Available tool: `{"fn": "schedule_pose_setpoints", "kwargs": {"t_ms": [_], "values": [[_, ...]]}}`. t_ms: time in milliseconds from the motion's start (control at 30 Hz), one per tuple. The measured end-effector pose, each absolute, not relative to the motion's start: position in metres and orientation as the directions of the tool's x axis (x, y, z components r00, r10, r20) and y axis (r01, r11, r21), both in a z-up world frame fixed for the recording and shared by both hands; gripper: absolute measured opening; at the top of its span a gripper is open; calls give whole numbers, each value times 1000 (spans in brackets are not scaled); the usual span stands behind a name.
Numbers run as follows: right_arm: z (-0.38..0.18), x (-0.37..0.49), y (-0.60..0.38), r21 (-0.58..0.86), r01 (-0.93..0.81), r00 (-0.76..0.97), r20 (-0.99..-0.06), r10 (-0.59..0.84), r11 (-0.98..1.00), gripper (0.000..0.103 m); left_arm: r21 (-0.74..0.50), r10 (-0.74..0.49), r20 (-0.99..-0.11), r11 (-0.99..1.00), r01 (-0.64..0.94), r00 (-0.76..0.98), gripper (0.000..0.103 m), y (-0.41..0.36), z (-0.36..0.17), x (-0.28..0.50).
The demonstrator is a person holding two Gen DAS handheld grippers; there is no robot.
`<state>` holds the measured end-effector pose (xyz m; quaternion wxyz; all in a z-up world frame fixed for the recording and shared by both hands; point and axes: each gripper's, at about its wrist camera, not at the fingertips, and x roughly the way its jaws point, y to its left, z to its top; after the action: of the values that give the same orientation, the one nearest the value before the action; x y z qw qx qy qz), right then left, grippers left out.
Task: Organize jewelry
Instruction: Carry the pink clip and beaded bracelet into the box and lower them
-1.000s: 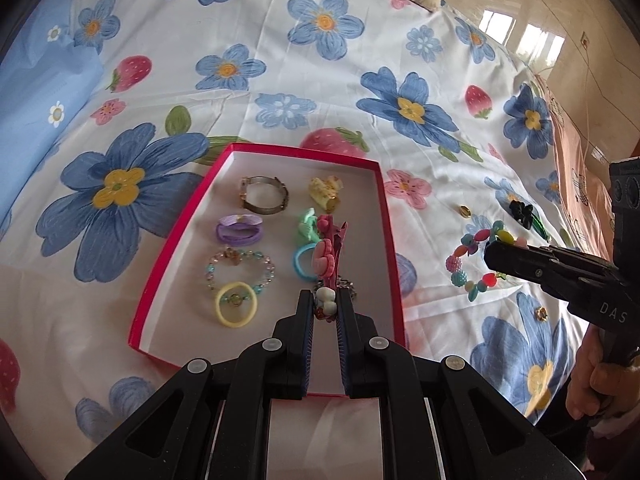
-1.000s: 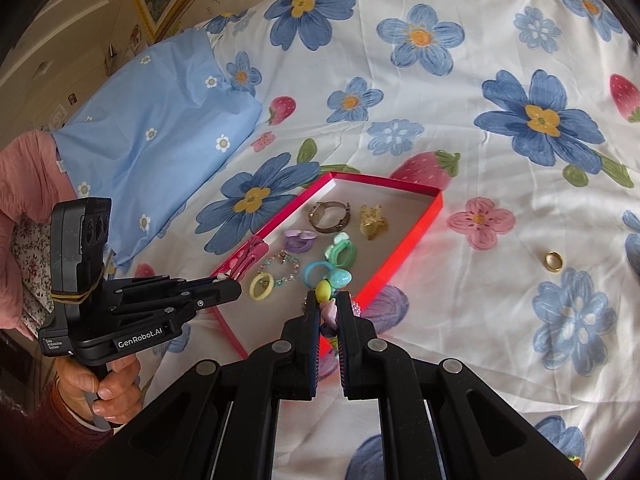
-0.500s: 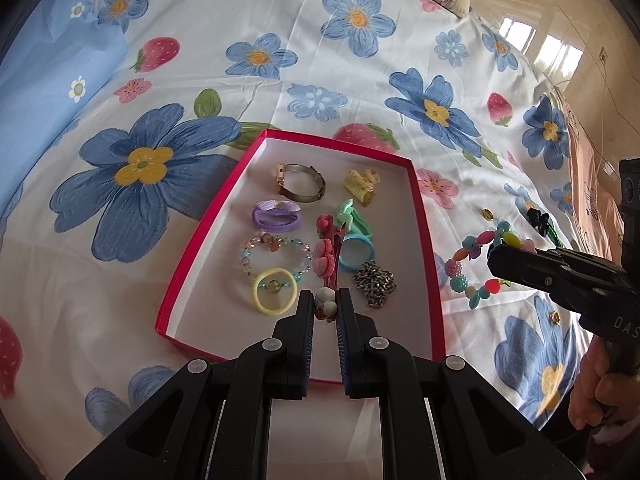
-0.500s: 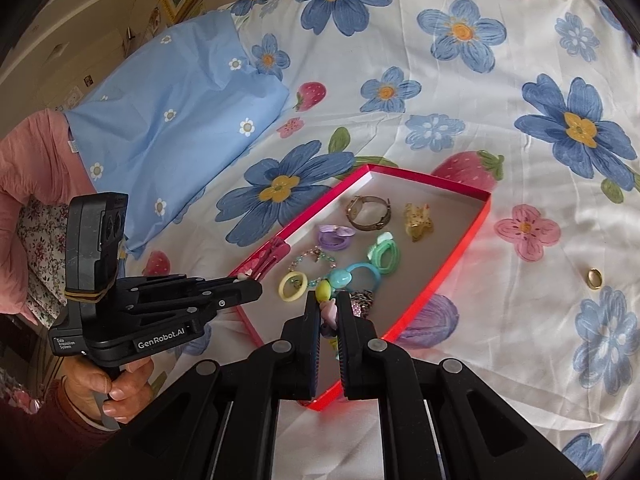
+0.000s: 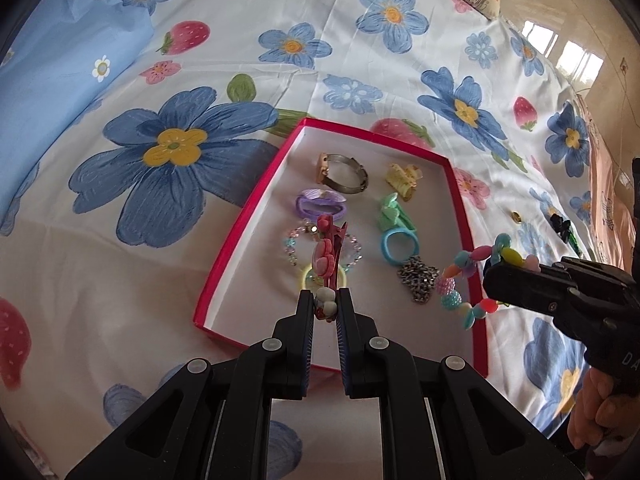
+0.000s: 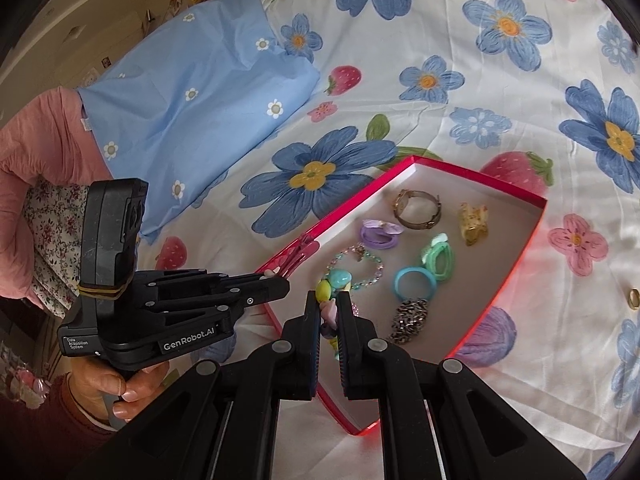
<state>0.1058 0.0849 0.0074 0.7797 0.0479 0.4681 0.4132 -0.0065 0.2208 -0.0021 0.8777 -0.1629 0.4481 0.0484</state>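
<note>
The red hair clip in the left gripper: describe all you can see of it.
The red hair clip is a slim metal-looking alligator clip topped with pink flower and pale bead decorations. The left gripper pinches its near end; the rest juts forward, hanging above the red box near its left wall, over the beaded bracelet and yellow ring.

L hand-held gripper (image 5: 325,307) clamped, R hand-held gripper (image 6: 330,312) clamped
</note>
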Motion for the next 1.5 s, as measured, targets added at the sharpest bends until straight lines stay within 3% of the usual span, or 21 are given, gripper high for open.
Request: {"fn": "schedule_pose_setpoints", "kwargs": {"t_ms": [567,1300,1400,1500], "values": [[-47,126,87,490,-531,147,-750,644,692,7,-165,-23,-865,956,-241,501,10,215,-32,27],[-63,133,82,435,-529,161,-792,589,729,8,-147,-22,-887,961,-236,461,11,208,-50,42],[-62,133,82,427,-533,166,-794,585,731,11,-149,-24,-887,960,-236,462,13,208,-51,43],[-61,133,82,419,-534,173,-796,580,734,12,-151,-22,-884,959,-240,468,22,208,-50,42]]}}
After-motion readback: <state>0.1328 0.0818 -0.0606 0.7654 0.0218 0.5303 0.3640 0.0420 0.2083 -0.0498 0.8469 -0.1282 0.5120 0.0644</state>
